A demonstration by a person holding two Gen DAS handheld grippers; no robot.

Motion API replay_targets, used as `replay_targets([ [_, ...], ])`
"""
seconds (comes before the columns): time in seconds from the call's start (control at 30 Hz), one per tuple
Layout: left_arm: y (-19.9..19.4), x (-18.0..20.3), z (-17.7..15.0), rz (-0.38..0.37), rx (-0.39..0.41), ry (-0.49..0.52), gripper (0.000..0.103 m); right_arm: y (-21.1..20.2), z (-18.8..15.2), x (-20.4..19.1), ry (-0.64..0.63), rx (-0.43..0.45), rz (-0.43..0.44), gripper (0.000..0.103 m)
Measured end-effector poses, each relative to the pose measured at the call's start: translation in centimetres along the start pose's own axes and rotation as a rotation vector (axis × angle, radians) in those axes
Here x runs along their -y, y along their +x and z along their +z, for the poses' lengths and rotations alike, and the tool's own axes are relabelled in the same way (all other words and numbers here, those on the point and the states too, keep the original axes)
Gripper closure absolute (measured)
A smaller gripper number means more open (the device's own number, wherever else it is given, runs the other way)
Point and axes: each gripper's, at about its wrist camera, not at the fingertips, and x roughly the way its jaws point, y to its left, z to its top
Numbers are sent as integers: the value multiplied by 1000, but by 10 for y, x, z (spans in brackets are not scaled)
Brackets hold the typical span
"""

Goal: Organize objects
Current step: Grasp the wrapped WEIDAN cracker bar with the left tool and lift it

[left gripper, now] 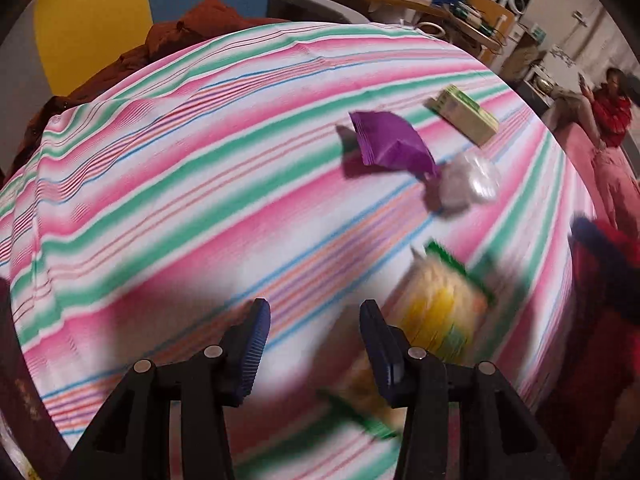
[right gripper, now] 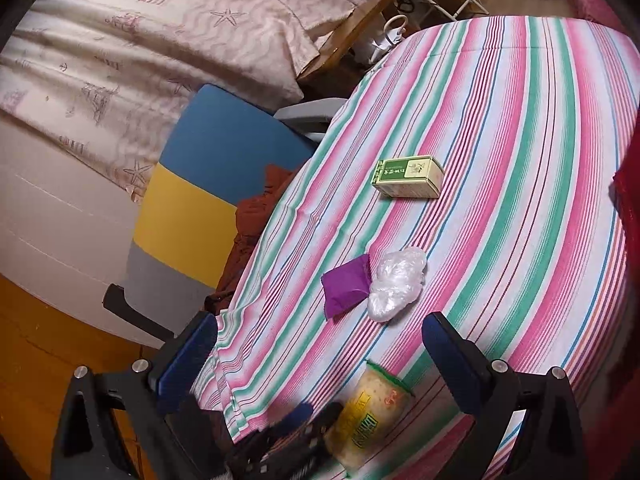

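From the left wrist, the left gripper (left gripper: 314, 318) hung with jaws apart and empty over the striped surface (left gripper: 160, 200); a blurred yellow snack bag (left gripper: 440, 308) lay just right of it. From the right wrist, the right gripper (right gripper: 320, 340) gaped wide, empty, above a purple pouch (right gripper: 344, 284) touching a clear plastic bundle (right gripper: 396, 282), with a green box (right gripper: 408, 176) farther off.

A striped tablecloth (right gripper: 520, 160) is spread; beside it a blue-and-yellow chair (right gripper: 192, 184) is set, a patterned curtain (right gripper: 160, 28) hung behind.
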Motion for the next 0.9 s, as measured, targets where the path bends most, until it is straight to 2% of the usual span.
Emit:
replay_targets([
  [0.2, -19, -3, -34, 13, 25, 63, 57, 4, -3, -1, -6, -26, 3, 0],
  [0.3, -32, -6, -38, -78, 54, 57, 58, 4, -3, -3, -9, -26, 23, 0],
  [0.4, -41, 9, -33, -144, 94, 115, 58, 3, -3, -3, -3, -21, 38, 0],
  [0.47, -42, 21, -25, -163, 99, 143, 58, 2, -3, -2, 5, -10, 43, 0],
  [0.6, -25, 42, -13, -189, 61, 194, 57, 3, -2, 0, 23, -18, 50, 0],
  [0.77, -4, 63, -4, -171, 30, 267, 56, 8, -3, -3, 3, -42, 50, 0],
  [0.9, 10, 60, -1, -184, 26, 237, 56, 11, -3, -3, -1, -57, 34, 0],
])
